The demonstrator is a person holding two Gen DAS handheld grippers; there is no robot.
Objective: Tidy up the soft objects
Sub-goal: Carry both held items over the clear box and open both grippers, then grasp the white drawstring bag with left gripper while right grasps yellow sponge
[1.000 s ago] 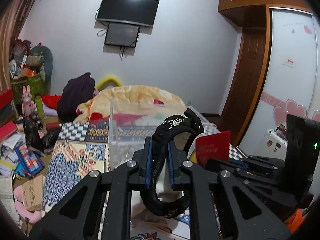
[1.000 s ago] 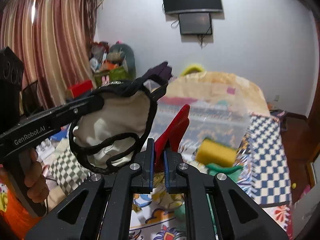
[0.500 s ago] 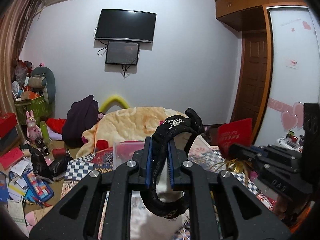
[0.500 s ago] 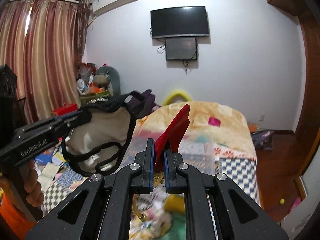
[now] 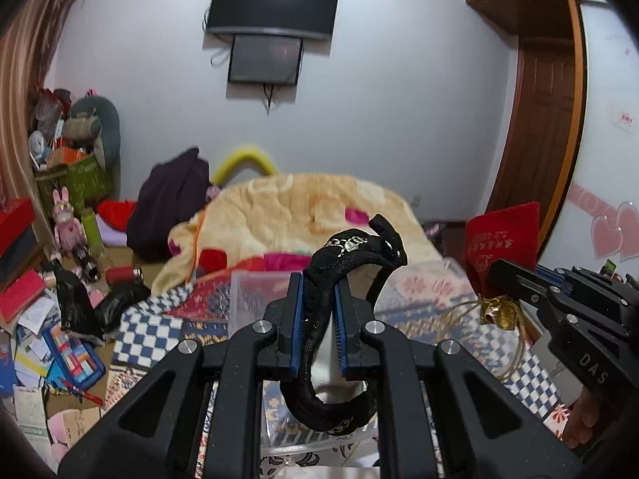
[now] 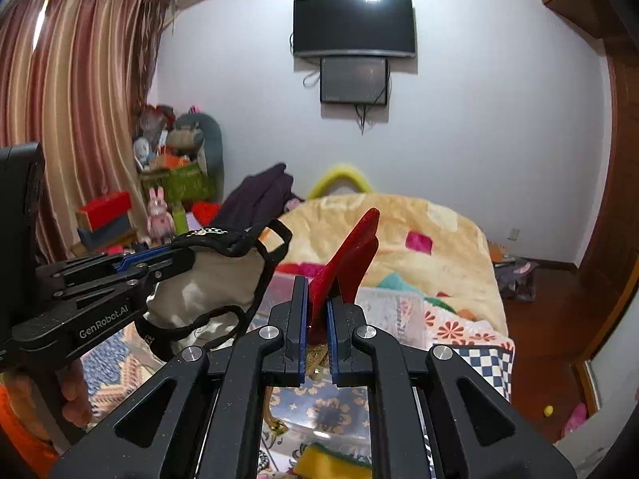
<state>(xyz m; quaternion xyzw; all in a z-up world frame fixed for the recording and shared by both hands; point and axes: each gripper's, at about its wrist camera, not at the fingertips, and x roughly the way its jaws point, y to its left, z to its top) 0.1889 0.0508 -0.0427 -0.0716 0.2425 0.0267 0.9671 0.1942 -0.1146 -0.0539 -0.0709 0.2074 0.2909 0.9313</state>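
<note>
A: Cloth mask point(image 5: 319, 331) with the black strap — where was it?

B: Clamped in the left gripper point(image 5: 317, 331). The blue pads point(image 5: 296, 319) were pinched nearly together on the strap, and the pale cloth hung below, over the clear plastic bin point(image 5: 255, 295).

A: And the red pouch point(image 6: 347, 263)?

B: In the right gripper point(image 6: 317, 331), jaws drawn tight on its lower edge, the pouch sticking up tilted. It was also held above the bin, just to the right of the mask. A gold tassel point(image 5: 497, 311) dangled under it.

A: What sat around the bin?

B: The bin stood on the patterned bed cover point(image 5: 147, 331). Beyond it lay the yellow blanket point(image 5: 279, 207), and a yellow sponge point(image 6: 331, 459) sat close to its near side, below the right gripper.

A: Any person visible?

B: A hand point(image 6: 74, 391) gripped the left tool's handle.
</note>
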